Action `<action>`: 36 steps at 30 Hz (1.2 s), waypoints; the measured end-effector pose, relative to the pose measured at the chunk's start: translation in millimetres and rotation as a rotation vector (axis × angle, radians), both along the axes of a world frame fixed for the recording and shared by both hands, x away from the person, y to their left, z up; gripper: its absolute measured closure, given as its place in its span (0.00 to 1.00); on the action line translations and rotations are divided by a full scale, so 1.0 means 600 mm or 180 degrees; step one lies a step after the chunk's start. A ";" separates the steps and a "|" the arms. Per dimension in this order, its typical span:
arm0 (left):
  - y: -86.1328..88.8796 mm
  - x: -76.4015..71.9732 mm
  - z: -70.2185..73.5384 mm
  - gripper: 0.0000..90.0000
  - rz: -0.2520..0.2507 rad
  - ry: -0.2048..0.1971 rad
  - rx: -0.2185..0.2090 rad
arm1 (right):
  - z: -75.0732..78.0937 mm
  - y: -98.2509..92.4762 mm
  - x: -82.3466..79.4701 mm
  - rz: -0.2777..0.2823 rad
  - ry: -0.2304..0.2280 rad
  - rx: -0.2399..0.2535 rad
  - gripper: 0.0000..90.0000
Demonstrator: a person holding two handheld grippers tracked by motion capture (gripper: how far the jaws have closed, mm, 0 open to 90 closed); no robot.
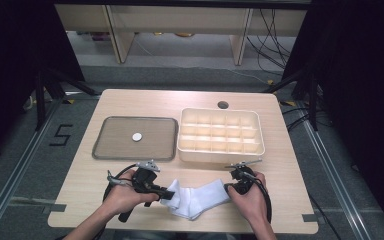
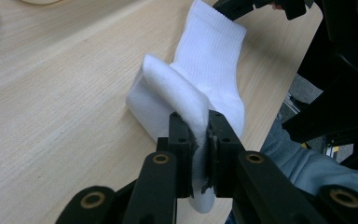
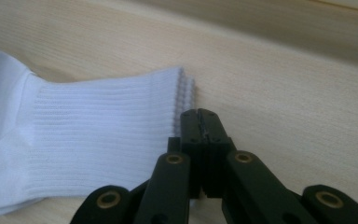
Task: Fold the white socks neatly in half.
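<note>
Tabletop [image 1: 130, 100]: sock [image 1: 195, 199] btwn tongs, left tongs [image 2: 199, 140] pinching toe.

One desk [image 1: 130, 100] carries one white sock [image 1: 196, 199] at 6 o'clock, one grey tray [image 1: 105, 150] at 10 o'clock, one small white disc [image 1: 137, 136] on that tray, and one cream compartment box [image 1: 220, 153] at 1 o'clock. Two hand-held grippers: left hand-held gripper [image 1: 166, 192], right hand-held gripper [image 1: 228, 187].

Even soft light, blurred foreground.
</note>
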State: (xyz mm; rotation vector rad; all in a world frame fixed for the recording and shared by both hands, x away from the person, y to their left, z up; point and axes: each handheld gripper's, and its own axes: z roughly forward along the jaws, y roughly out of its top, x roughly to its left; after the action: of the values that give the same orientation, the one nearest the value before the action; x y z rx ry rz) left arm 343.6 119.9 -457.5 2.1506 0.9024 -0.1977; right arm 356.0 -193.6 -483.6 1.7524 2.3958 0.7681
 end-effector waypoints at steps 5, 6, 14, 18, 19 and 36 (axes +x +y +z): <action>-0.005 -0.002 0.002 0.91 -0.0004 0.0006 0.0042 | -0.001 0.006 0.000 -0.0089 0.0062 -0.0076 1.00; -0.006 -0.001 -0.001 0.91 -0.0013 0.0006 -0.0039 | -0.002 0.007 0.000 -0.0055 0.0075 -0.0049 1.00; -0.011 -0.001 0.001 0.91 -0.0039 0.0002 -0.0040 | -0.003 0.014 -0.002 -0.0045 0.0074 -0.0068 1.00; -0.012 0.000 0.001 0.91 -0.0057 -0.0003 -0.0033 | -0.005 0.012 -0.003 0.0112 -0.0018 -0.0022 0.99; -0.013 -0.001 0.000 0.91 -0.0054 -0.0008 -0.0034 | -0.006 0.013 -0.001 0.0120 -0.0035 -0.0019 1.00; -0.028 -0.001 0.002 0.91 -0.0103 -0.0021 -0.0055 | -0.005 0.024 -0.008 0.0091 -0.0039 -0.0047 1.00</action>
State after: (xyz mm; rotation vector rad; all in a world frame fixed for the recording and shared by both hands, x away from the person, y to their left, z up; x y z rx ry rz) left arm 343.0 103.2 -456.3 2.1500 0.8596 -0.2138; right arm 350.9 -179.4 -486.9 1.7065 2.4174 0.7604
